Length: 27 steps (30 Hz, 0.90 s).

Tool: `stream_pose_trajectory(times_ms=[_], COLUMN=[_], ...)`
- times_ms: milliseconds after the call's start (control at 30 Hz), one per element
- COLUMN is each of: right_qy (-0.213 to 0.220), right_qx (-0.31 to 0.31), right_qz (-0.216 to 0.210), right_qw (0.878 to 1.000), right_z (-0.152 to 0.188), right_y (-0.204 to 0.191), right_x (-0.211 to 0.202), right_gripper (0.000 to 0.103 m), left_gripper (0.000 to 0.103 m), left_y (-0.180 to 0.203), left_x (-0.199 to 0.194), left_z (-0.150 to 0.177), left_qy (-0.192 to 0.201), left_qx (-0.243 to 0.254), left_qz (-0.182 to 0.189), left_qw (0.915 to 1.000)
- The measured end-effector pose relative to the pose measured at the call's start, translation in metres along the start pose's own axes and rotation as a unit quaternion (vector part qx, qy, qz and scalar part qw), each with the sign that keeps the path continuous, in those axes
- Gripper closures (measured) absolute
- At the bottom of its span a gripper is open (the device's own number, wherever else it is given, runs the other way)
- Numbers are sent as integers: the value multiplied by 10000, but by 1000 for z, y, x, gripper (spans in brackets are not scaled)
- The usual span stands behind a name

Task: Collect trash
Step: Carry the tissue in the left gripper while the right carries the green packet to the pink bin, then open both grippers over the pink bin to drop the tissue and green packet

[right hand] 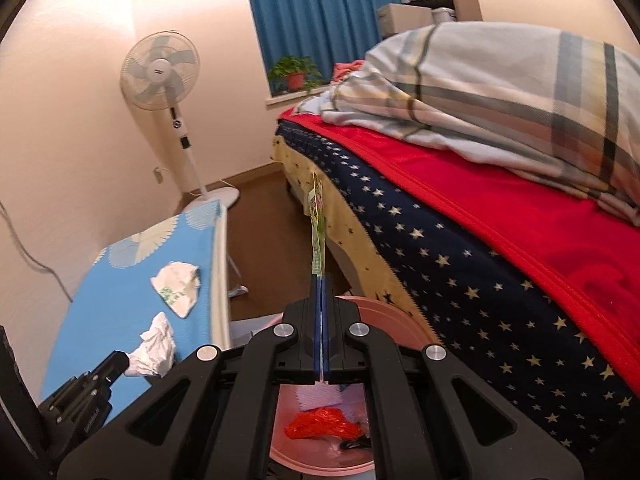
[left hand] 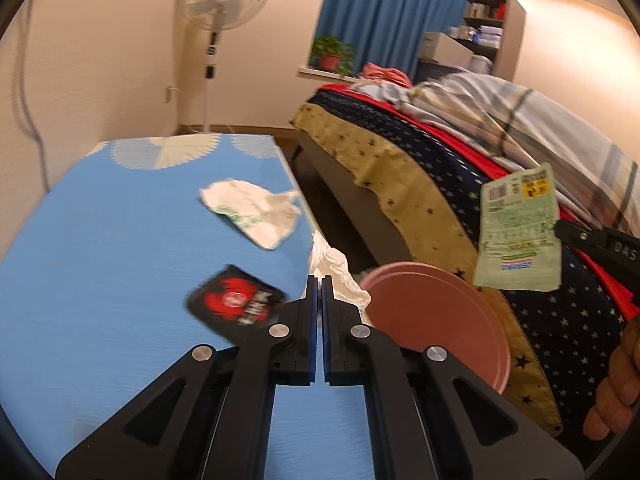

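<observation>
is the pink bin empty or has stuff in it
Not empty: the pink bin holds an orange plastic bag and white paper.

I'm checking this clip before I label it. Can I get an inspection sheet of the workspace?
Surface: blue table beside the bed.
Job's things: pink bin between them, holding an orange bag; green wrapper; white tissue.
Clutter: crumpled white bag and black-and-red packet on the table.
Grippers: right claw shut on the green wrapper; left claw shut on the white tissue.
Cables: grey cord down the wall.
Surroundings: standing fan, blue curtain, potted plant, shelves.
</observation>
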State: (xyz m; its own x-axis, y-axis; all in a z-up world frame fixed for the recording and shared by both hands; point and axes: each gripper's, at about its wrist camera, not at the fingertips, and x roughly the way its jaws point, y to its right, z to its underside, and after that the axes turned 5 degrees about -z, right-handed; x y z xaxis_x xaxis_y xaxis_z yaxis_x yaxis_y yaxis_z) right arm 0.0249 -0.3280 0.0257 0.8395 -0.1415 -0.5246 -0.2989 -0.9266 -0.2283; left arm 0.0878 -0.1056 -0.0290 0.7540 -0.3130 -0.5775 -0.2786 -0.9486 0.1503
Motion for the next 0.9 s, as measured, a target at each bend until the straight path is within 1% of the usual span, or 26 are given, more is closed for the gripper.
stream_pose_trajectory(times_ms=[167, 433, 600, 900], right_qy=[-127, -302, -292, -306], right_qx=[-44, -25, -71, -98], right_qz=[128, 368, 450, 538], right_qw=[9998, 9989, 9985, 9980], right_z=[6, 13, 13, 14], right_y=[2, 12, 13, 12], right_x=[7, 17, 18, 19], right_gripper=[103, 102, 102, 102], left_gripper=[101, 101, 101, 101], left_y=[26, 55, 68, 73], left_x=[16, 37, 44, 49], left_z=[10, 22, 28, 30], left_qy=[-138, -369, -457, -525], left_qx=[166, 340, 468, 463], left_qz=[299, 621, 727, 818], left_qw=[9993, 9968, 9952, 9942])
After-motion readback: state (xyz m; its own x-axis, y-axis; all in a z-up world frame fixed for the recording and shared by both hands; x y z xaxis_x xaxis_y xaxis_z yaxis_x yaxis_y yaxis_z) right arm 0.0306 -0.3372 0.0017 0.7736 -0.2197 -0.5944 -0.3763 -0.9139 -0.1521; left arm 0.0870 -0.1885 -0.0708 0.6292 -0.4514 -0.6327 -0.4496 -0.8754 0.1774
